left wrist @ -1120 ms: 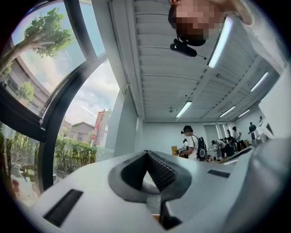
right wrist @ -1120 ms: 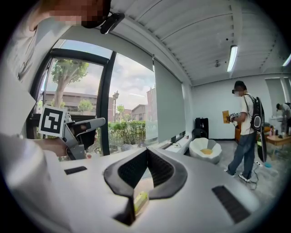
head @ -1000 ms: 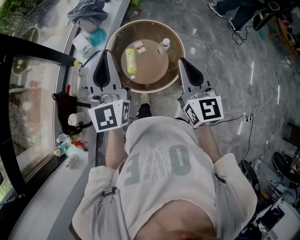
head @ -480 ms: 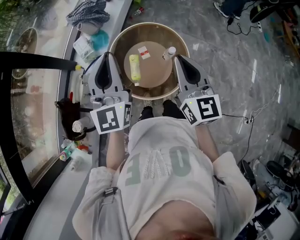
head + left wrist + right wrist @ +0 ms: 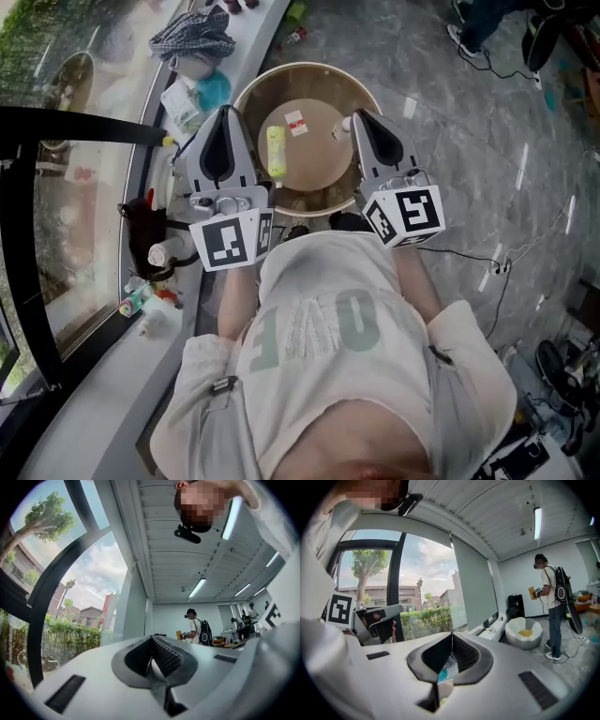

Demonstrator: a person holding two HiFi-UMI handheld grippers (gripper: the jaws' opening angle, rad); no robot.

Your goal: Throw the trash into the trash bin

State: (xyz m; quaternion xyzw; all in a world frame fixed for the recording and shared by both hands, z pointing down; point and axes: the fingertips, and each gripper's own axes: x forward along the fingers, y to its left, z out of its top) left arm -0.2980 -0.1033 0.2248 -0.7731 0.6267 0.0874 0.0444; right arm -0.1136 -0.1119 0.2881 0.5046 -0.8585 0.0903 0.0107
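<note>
- Head view: my left gripper and my right gripper both reach out about level over the near rim of the round table. The left one is above the table's left edge and the right one above its right edge.
- The trash lies on the table's brown top. A yellow-green bottle is on its side left of the table's centre. A white and red packet lies flat toward the table's far side. A small white-capped bottle stands at the table's right side, just beside my right tip; I cannot tell whether they touch.
- Left of the table runs a window ledge with a checked cloth bunched on it beyond the table's far left.
- Left gripper view: my left gripper has its jaws closed, the ribbed pads meeting at the tip. A pale rounded patch shows in the slit behind them, and I cannot tell what it is. A person with a backpack stands far down the room.
- Right gripper view: my right gripper has its jaws pressed together. A thin glossy strip with a teal spot sits in the seam below the tip; whether it is a scrap or only shine I cannot tell. A white bowl-shaped tub with something yellow in it sits on the floor ahead.
</note>
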